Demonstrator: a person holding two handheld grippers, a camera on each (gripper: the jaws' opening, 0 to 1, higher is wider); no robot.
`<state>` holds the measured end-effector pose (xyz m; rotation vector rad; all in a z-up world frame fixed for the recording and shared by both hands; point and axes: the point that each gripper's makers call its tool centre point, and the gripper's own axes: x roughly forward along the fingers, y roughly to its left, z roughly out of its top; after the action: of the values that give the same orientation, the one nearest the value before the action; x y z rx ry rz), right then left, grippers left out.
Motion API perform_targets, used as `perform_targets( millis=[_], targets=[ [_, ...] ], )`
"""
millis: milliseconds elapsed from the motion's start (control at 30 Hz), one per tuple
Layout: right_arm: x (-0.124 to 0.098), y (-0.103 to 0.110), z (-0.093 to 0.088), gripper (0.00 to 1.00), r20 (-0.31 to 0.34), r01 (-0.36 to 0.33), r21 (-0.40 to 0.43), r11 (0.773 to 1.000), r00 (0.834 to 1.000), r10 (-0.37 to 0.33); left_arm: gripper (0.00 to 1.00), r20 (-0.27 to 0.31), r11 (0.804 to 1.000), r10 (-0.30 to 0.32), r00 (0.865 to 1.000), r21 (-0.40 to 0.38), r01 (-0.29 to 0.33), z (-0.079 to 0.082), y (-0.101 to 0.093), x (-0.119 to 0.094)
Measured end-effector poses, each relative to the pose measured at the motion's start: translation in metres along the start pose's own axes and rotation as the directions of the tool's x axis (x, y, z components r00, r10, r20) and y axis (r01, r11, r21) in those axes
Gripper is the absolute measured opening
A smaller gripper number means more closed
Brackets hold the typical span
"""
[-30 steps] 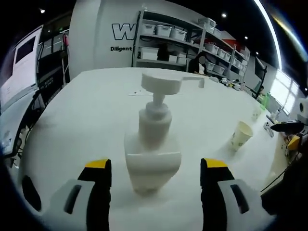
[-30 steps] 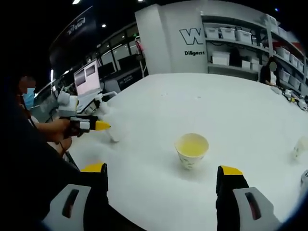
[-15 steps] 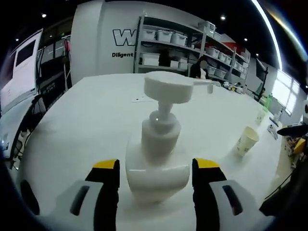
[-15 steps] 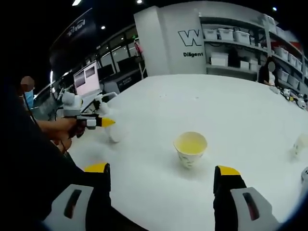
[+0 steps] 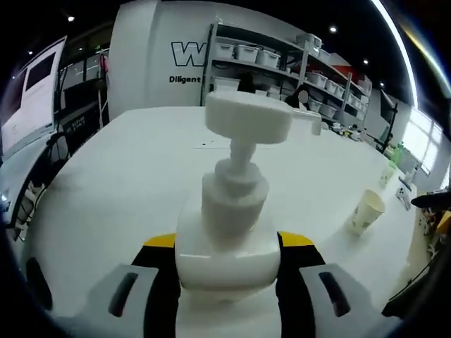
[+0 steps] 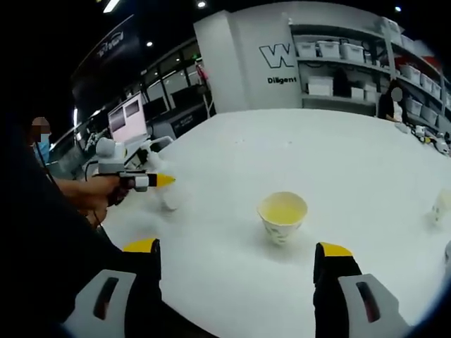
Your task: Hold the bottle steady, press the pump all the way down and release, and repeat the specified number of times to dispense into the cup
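A white pump bottle (image 5: 227, 246) stands upright on the white table (image 5: 127, 183), its pump head (image 5: 248, 118) raised and its spout pointing away to the right. My left gripper (image 5: 227, 243) is shut on the bottle's body, one yellow-tipped jaw on each side. A paper cup (image 5: 368, 210) stands apart on the right. In the right gripper view the same cup (image 6: 282, 215) holds yellowish liquid, a little ahead of my open right gripper (image 6: 236, 250). Far left there, the left gripper (image 6: 141, 180), held by a hand, sits at the bottle (image 6: 169, 197).
Shelving with white bins (image 5: 261, 56) lines the back wall. A monitor (image 5: 32, 91) and a chair stand off the table's left edge. A second small cup (image 6: 442, 205) is at the far right, and a dark sleeve (image 6: 42, 267) fills the lower left.
My left gripper has moved in on the bottle and its jaws have come together against the body. The right gripper has hardly moved.
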<state>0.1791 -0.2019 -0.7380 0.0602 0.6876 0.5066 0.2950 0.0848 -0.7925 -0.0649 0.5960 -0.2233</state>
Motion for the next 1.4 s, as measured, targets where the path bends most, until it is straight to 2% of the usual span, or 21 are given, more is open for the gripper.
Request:
perform_targets(
  millis=[33,200,400,467,567,700,867,1100,1233,1400],
  targets=[
    [0.001,-0.003,-0.001,0.88,-0.006,0.006,0.024,1.0,1.0,-0.006,0.5,0.0,1.0,0.005,1.0,0.018,-0.005,0.0,0.0,0.001],
    [0.0,-0.006,-0.004,0.85,-0.022,0.019,0.029,0.999,1.0,-0.018,0.5,0.003,1.0,0.0,1.0,0.016,0.0,0.001,0.001,0.001],
    [-0.001,-0.004,-0.001,0.79,-0.005,0.011,0.038,0.999,1.0,-0.01,0.5,0.009,1.0,-0.015,1.0,0.012,0.015,0.002,-0.001,0.001],
    [-0.001,-0.005,-0.001,0.84,-0.011,0.012,0.023,1.0,1.0,-0.012,0.5,0.008,1.0,-0.02,1.0,0.02,0.02,0.002,-0.001,0.002],
    [-0.001,-0.006,-0.001,0.85,-0.011,0.013,0.015,1.0,1.0,-0.013,0.5,0.008,0.999,-0.022,1.0,0.032,0.021,0.003,-0.003,0.003],
    [-0.005,-0.006,0.007,0.91,0.024,-0.004,0.038,0.999,1.0,0.003,0.5,0.014,0.998,-0.013,1.0,0.067,0.012,0.003,-0.004,0.004],
    [-0.011,-0.008,0.015,0.91,0.065,0.0,0.031,1.0,0.998,-0.002,0.48,0.023,0.99,0.013,1.0,0.139,-0.016,0.002,-0.006,0.003],
    [-0.014,-0.014,0.017,0.9,0.065,0.016,0.014,1.0,0.998,-0.017,0.48,0.042,0.992,0.03,0.999,0.119,-0.035,0.003,-0.005,0.005],
    [-0.015,-0.016,0.018,0.89,0.061,0.017,0.005,1.0,0.998,-0.017,0.47,0.048,0.994,0.019,0.999,0.108,-0.024,0.004,-0.007,0.005],
    [-0.016,-0.018,0.021,0.89,0.07,0.018,0.003,1.0,0.997,-0.018,0.47,0.046,0.99,-0.025,0.999,0.143,0.018,0.004,-0.018,0.006]
  ],
)
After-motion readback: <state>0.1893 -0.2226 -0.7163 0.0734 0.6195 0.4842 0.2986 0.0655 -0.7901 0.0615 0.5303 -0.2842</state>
